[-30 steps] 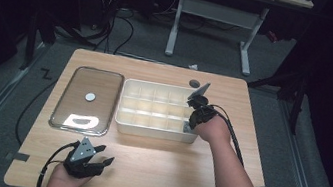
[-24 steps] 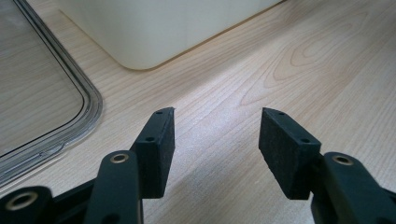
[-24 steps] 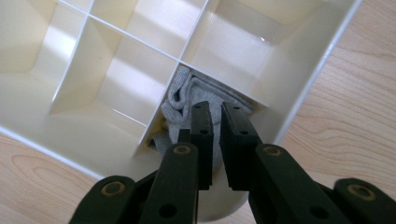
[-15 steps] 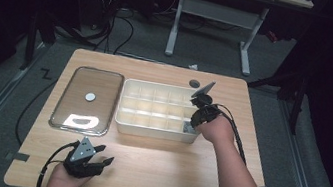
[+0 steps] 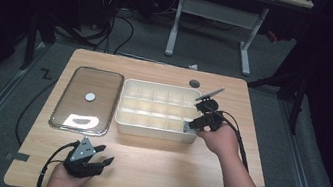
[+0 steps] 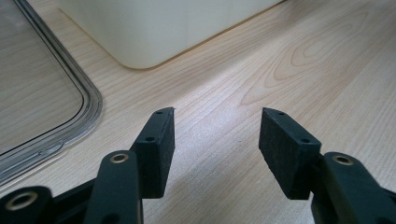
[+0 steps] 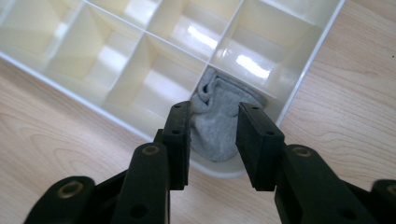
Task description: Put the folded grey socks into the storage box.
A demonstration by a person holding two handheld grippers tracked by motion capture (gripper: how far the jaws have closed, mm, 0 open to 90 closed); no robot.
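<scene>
1. My right gripper (image 7: 212, 135) hangs over the corner compartment of the cream divided organizer tray (image 7: 299, 77); its jaws have just been opening and stand partly apart, the grey sock (image 7: 219, 119) lying below them, seemingly untouched.
2. I judge the sock light, soft and floppy; best pinched at its bunched top fold.
3. My left gripper (image 6: 215, 140) rests wide and empty beside the clear lid (image 6: 51, 107).

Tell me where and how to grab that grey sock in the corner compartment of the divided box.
Take the grey sock by its bunched upper folds, coming straight down from above. It lies crumpled in the corner cell of the divided box, whose walls block any sideways approach, so probably only the raised top is reachable for the right tool.
</scene>
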